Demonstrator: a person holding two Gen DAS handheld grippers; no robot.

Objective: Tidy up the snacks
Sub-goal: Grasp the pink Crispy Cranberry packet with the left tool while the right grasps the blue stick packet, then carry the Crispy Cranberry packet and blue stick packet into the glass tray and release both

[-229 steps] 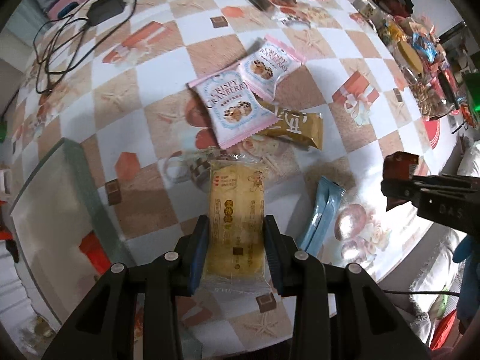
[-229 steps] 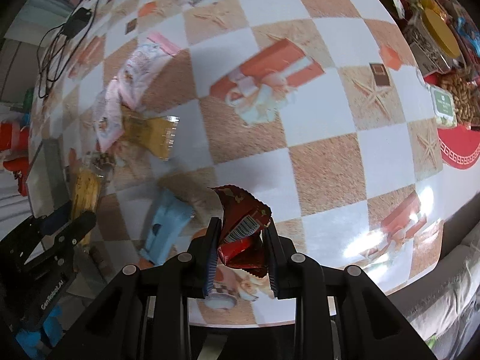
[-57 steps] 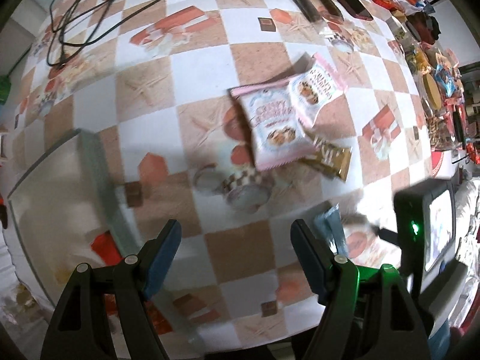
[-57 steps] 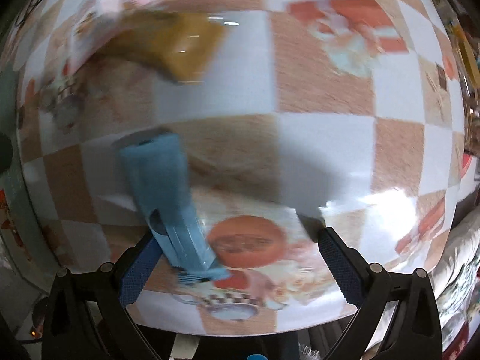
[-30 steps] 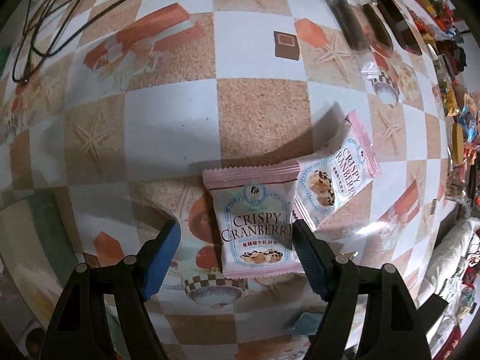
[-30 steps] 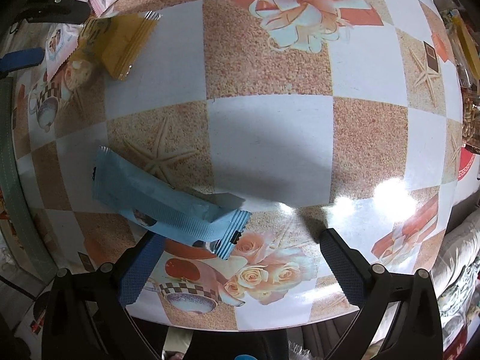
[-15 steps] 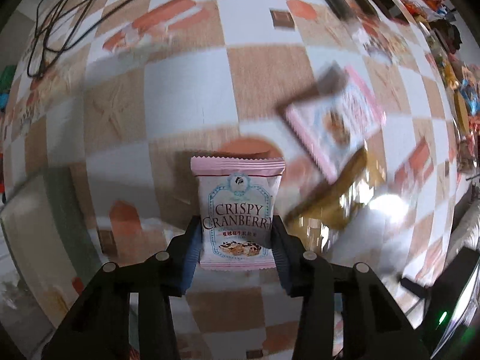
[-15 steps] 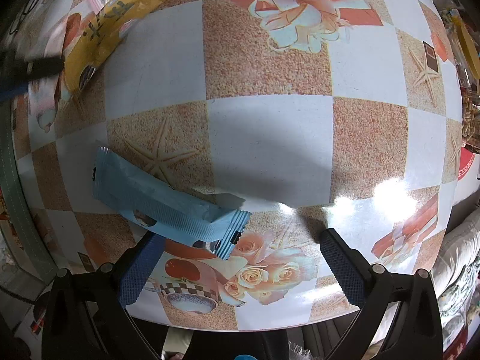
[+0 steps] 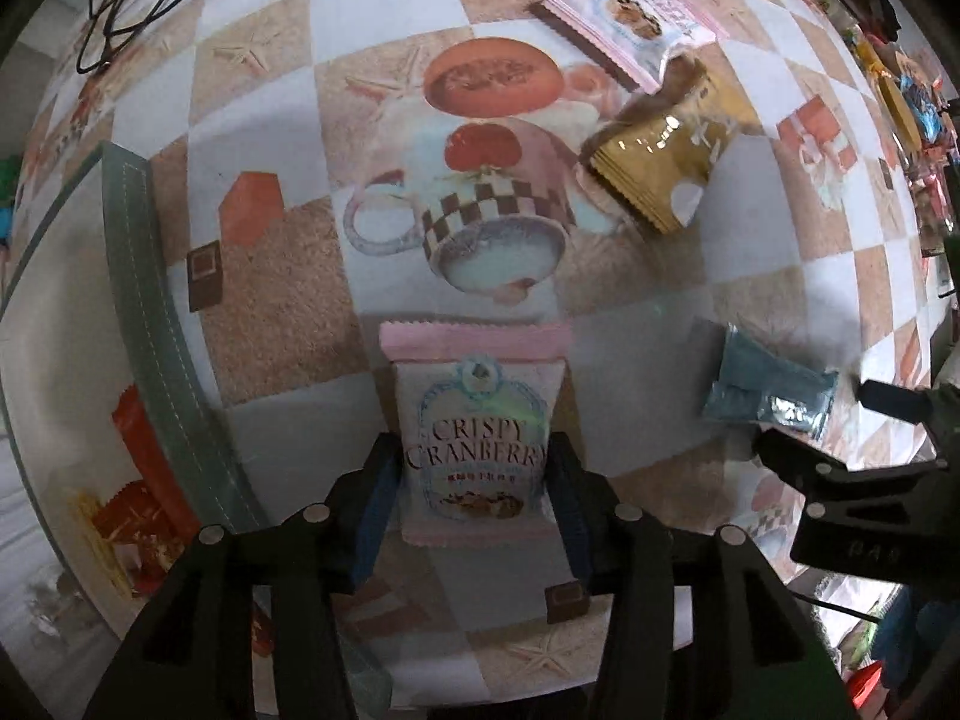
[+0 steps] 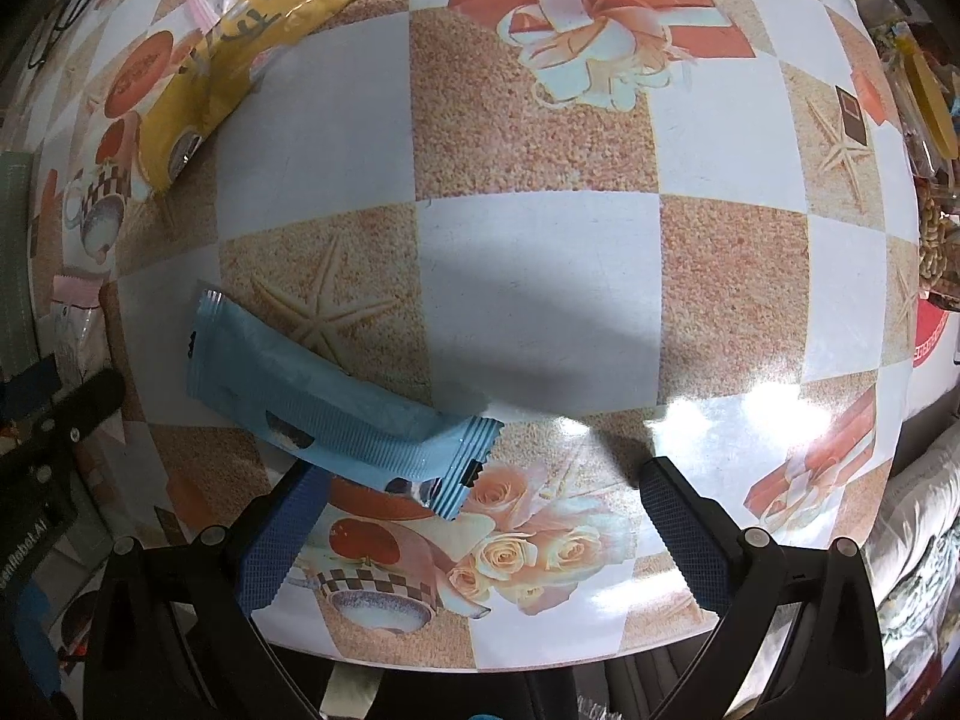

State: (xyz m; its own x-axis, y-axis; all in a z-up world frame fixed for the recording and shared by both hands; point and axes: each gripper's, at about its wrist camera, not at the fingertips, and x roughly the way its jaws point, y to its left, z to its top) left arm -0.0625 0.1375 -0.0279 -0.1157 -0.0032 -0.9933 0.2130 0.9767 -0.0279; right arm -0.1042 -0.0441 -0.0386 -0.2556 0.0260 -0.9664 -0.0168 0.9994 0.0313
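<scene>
Left gripper (image 9: pixel 471 501) pinching a pink Crispy Cranberry packet (image 9: pixel 474 441) just below the printed teacup (image 9: pixel 474 228), right gripper (image 10: pixel 480 516) spread wide, blue wrapper (image 10: pixel 336 402) flat by its left finger, gold packet (image 9: pixel 663 153) right of the teacup.

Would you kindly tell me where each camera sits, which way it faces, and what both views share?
Left wrist: on the left gripper, facing down at the tablecloth; its fingers clamp a Crispy Cranberry packet.
Right wrist: on the open right gripper, looking down at a blue wrapper.
Shared: blue wrapper, yellow packet, each other's gripper.
</scene>
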